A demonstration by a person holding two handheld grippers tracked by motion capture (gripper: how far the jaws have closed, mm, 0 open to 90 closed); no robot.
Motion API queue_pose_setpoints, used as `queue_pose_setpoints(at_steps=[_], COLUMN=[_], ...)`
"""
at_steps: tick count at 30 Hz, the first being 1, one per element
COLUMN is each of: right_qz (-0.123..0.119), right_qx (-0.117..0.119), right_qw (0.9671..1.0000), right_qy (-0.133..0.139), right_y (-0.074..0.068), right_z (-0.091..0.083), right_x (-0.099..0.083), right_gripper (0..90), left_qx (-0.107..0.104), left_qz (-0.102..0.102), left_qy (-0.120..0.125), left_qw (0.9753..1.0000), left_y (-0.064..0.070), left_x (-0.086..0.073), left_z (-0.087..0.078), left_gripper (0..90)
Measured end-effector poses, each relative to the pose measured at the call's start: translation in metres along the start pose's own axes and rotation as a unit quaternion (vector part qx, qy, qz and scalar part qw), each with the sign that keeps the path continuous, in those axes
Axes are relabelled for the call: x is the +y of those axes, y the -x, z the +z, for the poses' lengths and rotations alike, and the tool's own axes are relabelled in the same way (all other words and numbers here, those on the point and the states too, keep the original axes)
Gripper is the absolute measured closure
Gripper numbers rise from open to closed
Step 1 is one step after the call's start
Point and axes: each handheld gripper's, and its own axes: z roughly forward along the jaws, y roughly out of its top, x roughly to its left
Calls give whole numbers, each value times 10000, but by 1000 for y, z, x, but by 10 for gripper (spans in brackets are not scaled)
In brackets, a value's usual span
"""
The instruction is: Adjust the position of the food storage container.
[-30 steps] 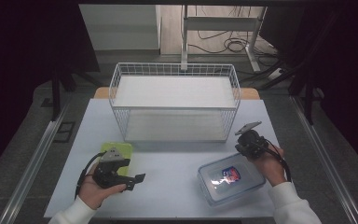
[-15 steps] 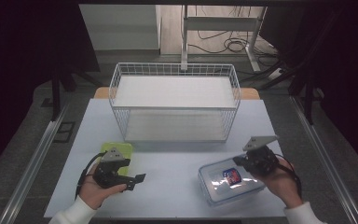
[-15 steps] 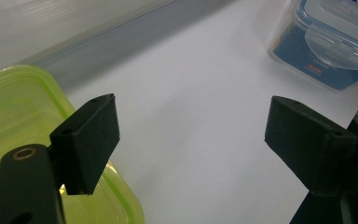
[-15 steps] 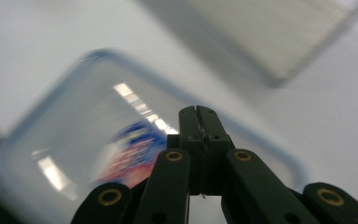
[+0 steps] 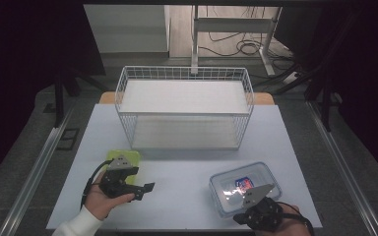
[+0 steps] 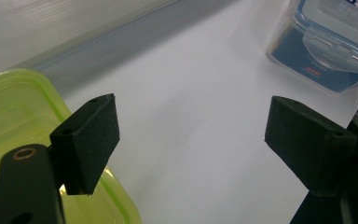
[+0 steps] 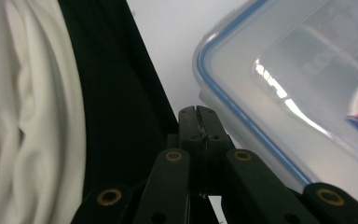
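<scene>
The right claw (image 7: 196, 112), jaws pressed together on nothing, is sitting at the near edge of the clear blue-rimmed box (image 5: 245, 188) on the worktop (image 5: 187, 162). The left claw (image 6: 193, 140) is gaping beside the green box (image 6: 14, 107). Nudging the lid while closed is risking a skid off the front edge.

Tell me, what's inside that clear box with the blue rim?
Through the box's clear lid shows a red-and-blue packet; the right gripper covers the box's near edge, and what the packet holds is hidden.

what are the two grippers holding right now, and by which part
Nothing. The left gripper is open beside the green container; the right gripper is shut on nothing beside the clear box.
</scene>
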Motion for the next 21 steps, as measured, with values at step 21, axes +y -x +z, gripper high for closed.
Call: queue_pose_setpoints(at_steps=[21], right_qz=[33], right_qx=[-479], right_qw=[9988], right_qy=[100], right_y=[12], right_z=[25], right_x=[15], right_gripper=[895], left_qx=[64], left_qz=[-43], left_qy=[80], left_qw=[9999], left_y=[0], left_x=[-2], left_z=[-3], left_gripper=[174])
